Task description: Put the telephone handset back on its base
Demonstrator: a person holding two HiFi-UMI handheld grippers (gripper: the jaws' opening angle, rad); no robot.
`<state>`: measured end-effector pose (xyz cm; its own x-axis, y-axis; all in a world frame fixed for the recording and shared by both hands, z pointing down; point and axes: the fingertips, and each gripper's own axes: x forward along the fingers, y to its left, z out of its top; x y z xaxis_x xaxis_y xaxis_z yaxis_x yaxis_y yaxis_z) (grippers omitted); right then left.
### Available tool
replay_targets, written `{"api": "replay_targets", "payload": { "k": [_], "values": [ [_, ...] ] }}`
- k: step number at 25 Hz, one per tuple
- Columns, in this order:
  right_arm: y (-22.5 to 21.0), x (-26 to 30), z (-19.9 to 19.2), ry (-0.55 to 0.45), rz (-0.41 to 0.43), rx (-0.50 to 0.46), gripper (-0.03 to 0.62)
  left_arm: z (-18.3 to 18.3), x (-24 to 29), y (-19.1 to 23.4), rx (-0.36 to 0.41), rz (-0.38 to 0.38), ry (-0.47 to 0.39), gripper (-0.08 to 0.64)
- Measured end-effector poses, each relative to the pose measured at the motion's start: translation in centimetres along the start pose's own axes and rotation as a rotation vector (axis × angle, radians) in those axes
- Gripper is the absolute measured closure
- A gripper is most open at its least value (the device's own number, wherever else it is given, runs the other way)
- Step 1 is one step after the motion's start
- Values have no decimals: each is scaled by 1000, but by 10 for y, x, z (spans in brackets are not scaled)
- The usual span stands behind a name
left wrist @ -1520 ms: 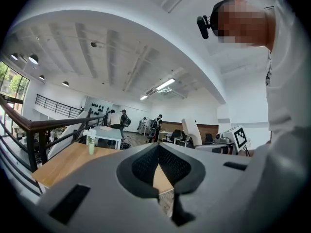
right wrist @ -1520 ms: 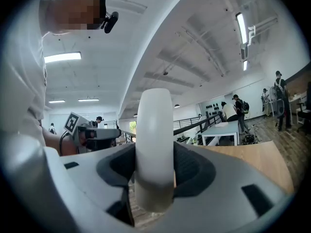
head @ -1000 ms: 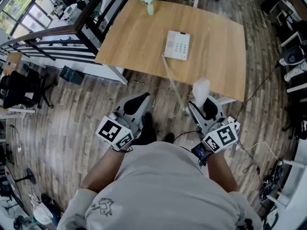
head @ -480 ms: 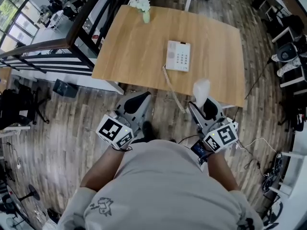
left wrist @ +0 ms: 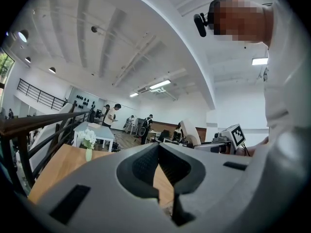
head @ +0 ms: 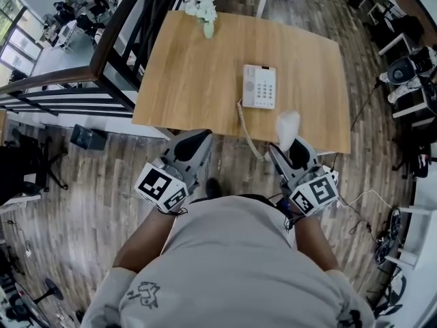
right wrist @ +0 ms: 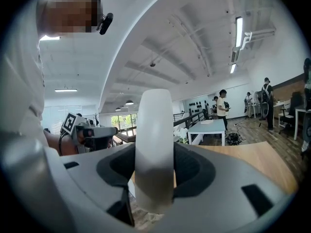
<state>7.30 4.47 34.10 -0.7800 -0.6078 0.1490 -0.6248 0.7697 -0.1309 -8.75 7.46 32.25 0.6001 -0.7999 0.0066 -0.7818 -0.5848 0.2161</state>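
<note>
The white phone base (head: 260, 86) with its keypad lies on the wooden table (head: 198, 74), near the front edge. A coiled cord (head: 244, 125) runs from it off the table to the white handset (head: 287, 127). My right gripper (head: 287, 147) is shut on the handset, which stands upright between the jaws (right wrist: 154, 144), just short of the table's front edge. My left gripper (head: 203, 137) hangs beside it at the left, level, jaws shut with nothing in them (left wrist: 158, 147).
A vase of white flowers (head: 205, 9) stands at the table's far edge. A dark railing (head: 116, 39) runs along the table's left. Office chairs (head: 410, 70) and floor cables (head: 369, 200) lie to the right. People stand far back (left wrist: 112, 114).
The table and phone base have come closer to both grippers in the head view. Both grippers keep the same pose, the handset still held in the right one.
</note>
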Motion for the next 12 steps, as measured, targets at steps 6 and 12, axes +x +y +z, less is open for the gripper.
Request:
{"api": "replay_targets", "payload": {
  "k": [6, 12],
  "values": [
    [0, 14, 1, 3, -9, 2, 373, 2, 5, 15, -7, -14, 0, 555],
    [-18, 28, 1, 6, -5, 14, 373, 2, 24, 25, -6, -17, 9, 554]
  ]
}}
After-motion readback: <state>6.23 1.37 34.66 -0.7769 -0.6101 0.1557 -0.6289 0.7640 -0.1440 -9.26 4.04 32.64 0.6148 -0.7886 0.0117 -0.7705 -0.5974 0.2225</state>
